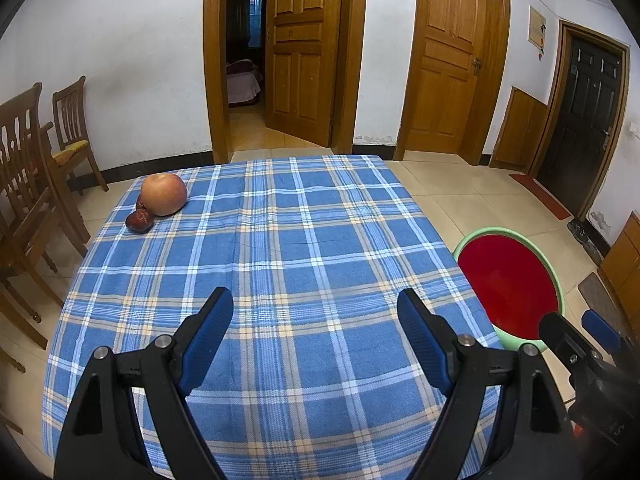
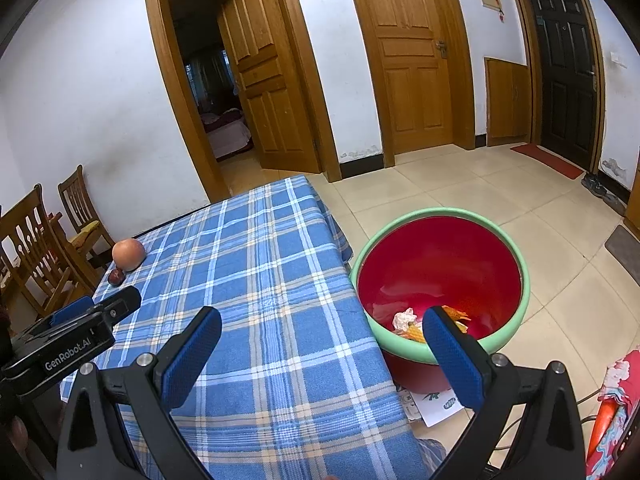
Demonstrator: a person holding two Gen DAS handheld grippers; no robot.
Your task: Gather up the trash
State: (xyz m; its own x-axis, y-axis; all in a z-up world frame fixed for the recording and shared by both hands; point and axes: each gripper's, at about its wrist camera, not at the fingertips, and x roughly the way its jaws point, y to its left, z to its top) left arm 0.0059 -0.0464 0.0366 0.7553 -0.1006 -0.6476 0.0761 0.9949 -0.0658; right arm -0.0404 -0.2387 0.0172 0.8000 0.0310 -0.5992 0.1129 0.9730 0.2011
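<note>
Two handheld grippers hang over a surface covered in a blue plaid tablecloth [image 1: 304, 248], the left gripper [image 1: 316, 320] and right gripper [image 2: 322, 338] both with jaws spread wide and holding nothing. An apple [image 1: 164, 194] and a dark red date [image 1: 139, 221] sit touching at the far left corner. Crumpled paper [image 2: 404, 318] and orange peel scraps [image 2: 414, 334] lie in the green-rimmed red basin [image 2: 440, 264] on the floor beside the surface.
</note>
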